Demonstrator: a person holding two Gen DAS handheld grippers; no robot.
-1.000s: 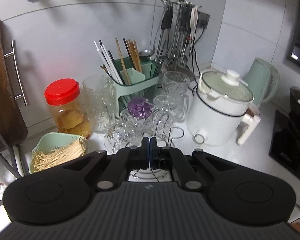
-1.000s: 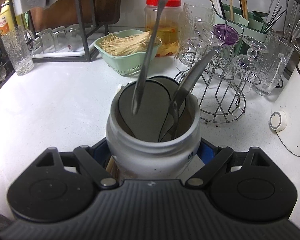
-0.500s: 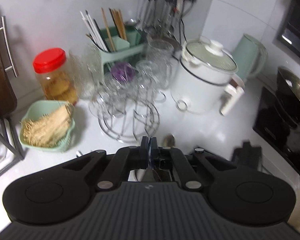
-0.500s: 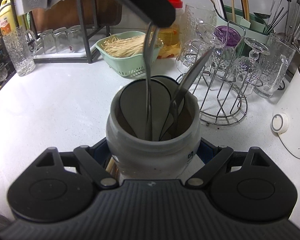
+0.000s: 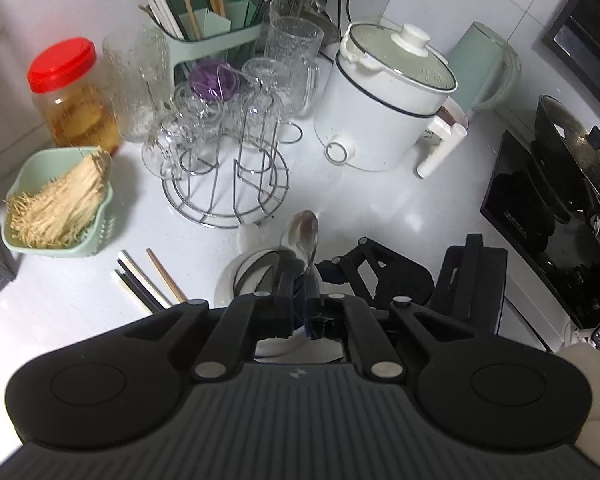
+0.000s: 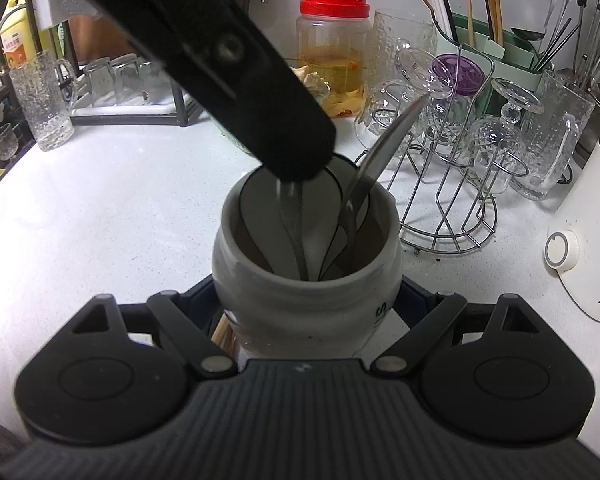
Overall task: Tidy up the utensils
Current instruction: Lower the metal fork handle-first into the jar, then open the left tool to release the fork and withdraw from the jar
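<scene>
We hold the ceramic jar (image 6: 306, 264) clamped between the right gripper (image 6: 306, 300) fingers, low in the right wrist view at about six o'clock, so that it cannot tip or slide on the white counter (image 6: 100, 200) while utensils go in. The left gripper (image 5: 300, 304) comes in from ten o'clock in that view, its tip right over the jar mouth, jaws almost shut and only just easing apart on a thin metal utensil (image 6: 294, 220) whose shaft stands inside the jar. A spoon (image 5: 302, 236) already leans against the rim toward one o'clock, bowl upward. We judge this to be the moment of release. Loose chopsticks (image 5: 148, 280) lie at nine o'clock of the jar in the left wrist view, presumably next.
</scene>
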